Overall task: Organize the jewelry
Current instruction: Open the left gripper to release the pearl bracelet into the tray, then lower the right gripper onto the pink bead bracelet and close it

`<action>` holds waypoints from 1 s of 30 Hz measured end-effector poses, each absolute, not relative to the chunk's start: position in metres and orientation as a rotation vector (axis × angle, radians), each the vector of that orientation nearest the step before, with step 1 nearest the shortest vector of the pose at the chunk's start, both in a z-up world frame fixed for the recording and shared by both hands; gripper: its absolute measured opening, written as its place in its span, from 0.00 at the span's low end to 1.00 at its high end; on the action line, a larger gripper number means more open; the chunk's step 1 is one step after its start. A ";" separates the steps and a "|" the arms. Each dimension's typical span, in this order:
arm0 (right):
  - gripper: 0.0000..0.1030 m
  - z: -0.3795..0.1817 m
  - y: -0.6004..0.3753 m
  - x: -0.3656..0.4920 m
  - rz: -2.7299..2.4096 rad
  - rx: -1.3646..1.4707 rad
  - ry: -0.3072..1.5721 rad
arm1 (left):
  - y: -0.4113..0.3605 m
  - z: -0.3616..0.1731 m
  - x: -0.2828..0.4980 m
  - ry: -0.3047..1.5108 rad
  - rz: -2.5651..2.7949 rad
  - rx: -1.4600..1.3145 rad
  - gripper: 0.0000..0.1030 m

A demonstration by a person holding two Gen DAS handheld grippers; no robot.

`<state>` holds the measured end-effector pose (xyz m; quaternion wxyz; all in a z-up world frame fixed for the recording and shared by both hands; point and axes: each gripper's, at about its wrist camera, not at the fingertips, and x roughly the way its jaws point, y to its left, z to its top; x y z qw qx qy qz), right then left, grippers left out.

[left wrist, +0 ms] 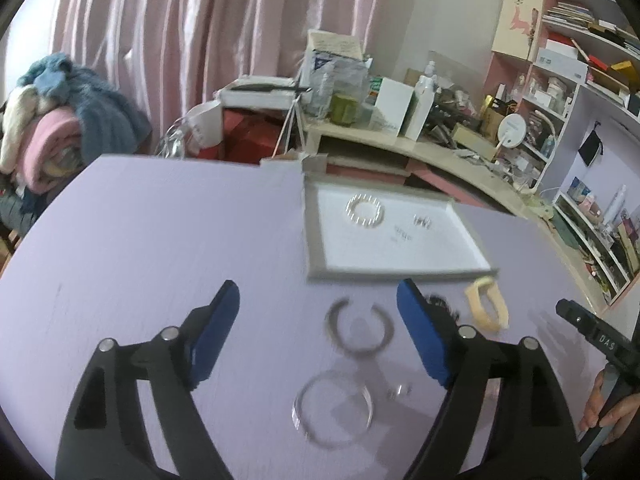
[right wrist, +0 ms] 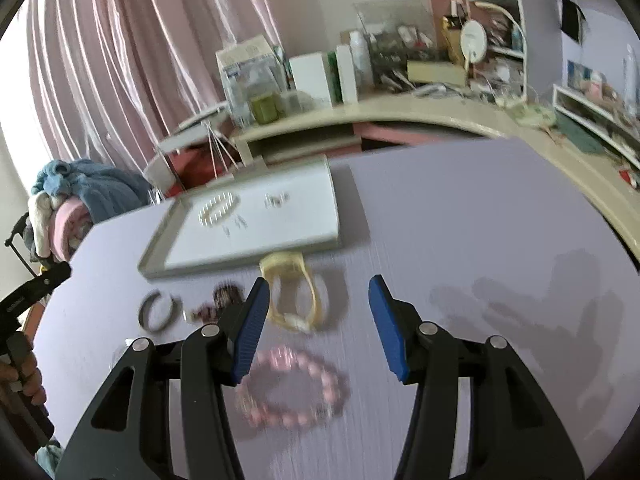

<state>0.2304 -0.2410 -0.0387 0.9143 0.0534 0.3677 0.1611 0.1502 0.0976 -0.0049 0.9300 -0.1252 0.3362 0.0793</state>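
Right wrist view: pink bead bracelet (right wrist: 292,390) on the lilac desk (right wrist: 460,220), well short of the grey tray (right wrist: 154,262) near the far edge; right gripper (right wrist: 316,320) open and empty above it. Likely light, limp on its cord, beads smooth and prone to roll; best pinched across one side of the loop. Left gripper (left wrist: 320,334) likewise open, empty, over a stiff metal cuff (left wrist: 358,330).

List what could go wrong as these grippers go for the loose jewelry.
1. The open cuff bangle and clear bangle lie close together; the open left gripper could knock one.
2. The pink bead bracelet lies flat under the open right gripper; the fingers may push it instead of pinching.
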 end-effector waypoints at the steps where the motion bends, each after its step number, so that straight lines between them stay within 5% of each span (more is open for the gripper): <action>1: 0.52 -0.045 -0.243 0.225 0.326 0.112 0.771 | 0.097 -0.009 0.142 0.696 0.173 -0.266 0.80; 30: 0.40 -0.107 -0.219 0.223 0.264 -0.054 0.926 | 0.080 -0.056 0.088 0.797 0.287 -0.254 0.89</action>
